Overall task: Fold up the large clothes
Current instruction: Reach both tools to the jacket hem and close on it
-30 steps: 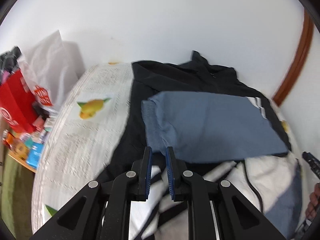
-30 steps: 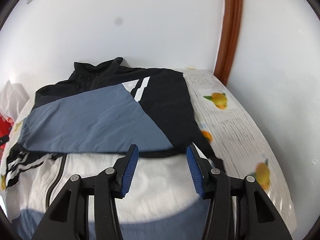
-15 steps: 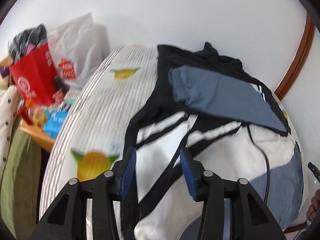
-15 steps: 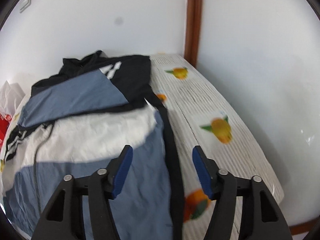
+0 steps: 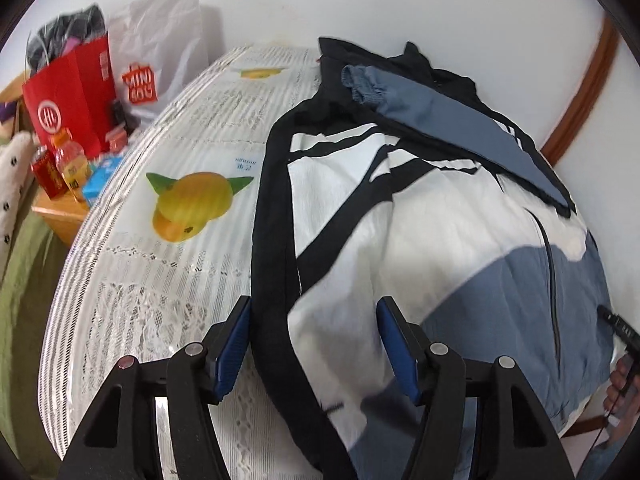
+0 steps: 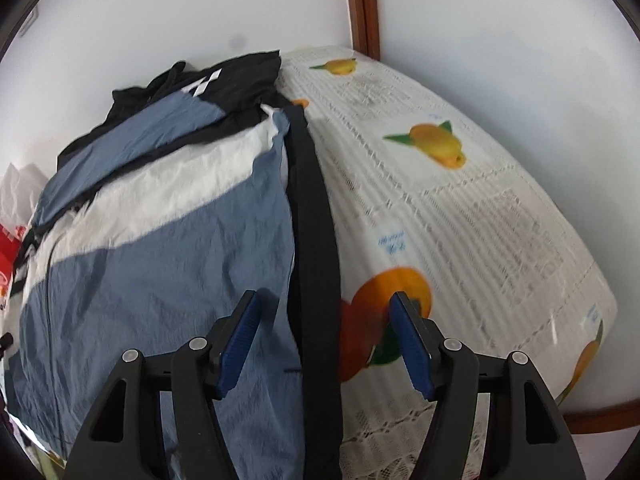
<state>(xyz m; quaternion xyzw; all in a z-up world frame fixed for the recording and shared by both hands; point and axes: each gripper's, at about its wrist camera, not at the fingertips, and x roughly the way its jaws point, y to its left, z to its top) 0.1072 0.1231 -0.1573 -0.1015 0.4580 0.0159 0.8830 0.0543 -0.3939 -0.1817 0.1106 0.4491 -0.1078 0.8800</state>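
A large black, white and blue-grey jacket lies flat on the table, its blue-grey sleeve folded across the chest at the far end. My left gripper is open and empty over the jacket's near left edge, astride its black side band. My right gripper is open and empty over the jacket's near right edge, astride the black band.
A white lace tablecloth with printed fruit covers the table. A red paper bag, a white plastic bag, bottles and boxes stand on a side stand at left. White walls and a brown door frame stand behind.
Both grippers drew back from the far end to the jacket's near corners. The left gripper, shut a second ago, opened wide. The right gripper stayed open.
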